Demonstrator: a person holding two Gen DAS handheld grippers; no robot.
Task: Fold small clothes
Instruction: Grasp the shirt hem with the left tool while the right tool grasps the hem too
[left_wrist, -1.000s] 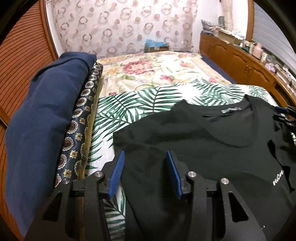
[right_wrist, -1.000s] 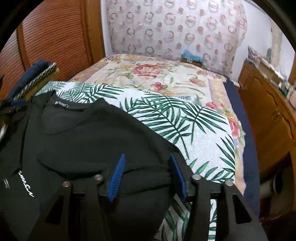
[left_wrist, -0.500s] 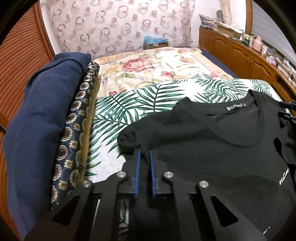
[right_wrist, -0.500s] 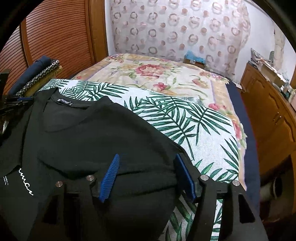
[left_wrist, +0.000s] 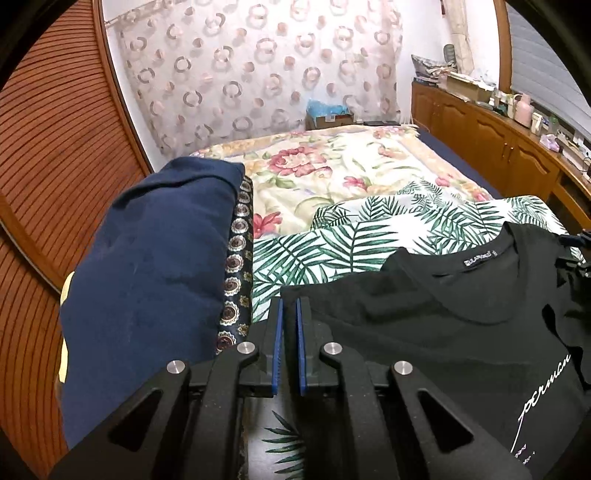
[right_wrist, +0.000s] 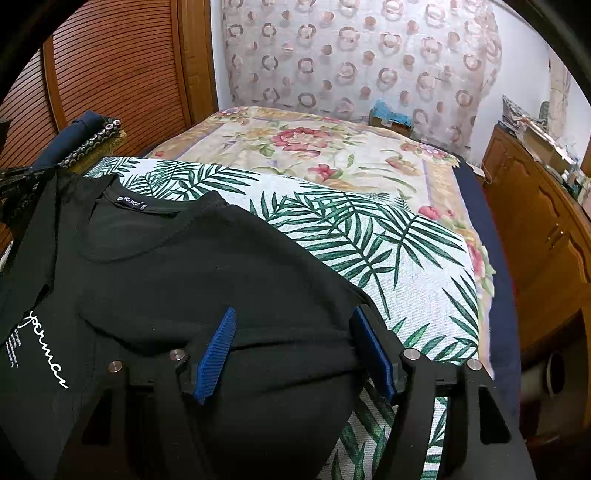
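Observation:
A black T-shirt (left_wrist: 436, 332) with white script lies front up on the palm-leaf cloth (left_wrist: 354, 236) on the bed. My left gripper (left_wrist: 289, 306) is shut on the T-shirt's left sleeve edge and holds it lifted. In the right wrist view the T-shirt (right_wrist: 177, 273) spreads to the left. My right gripper (right_wrist: 295, 317) is open, its blue pads on either side of the right sleeve fabric.
A stack of folded clothes, navy on top (left_wrist: 155, 280), stands at the left of the bed beside a wooden slatted wall (left_wrist: 55, 155). A floral bedspread (left_wrist: 332, 173) lies beyond. Wooden cabinets (right_wrist: 543, 236) run along the right. A curtain (right_wrist: 362, 55) hangs at the back.
My left gripper has shut on the T-shirt's left sleeve and lifted it up and leftward. My right gripper stayed open over the right sleeve, edging slightly forward.

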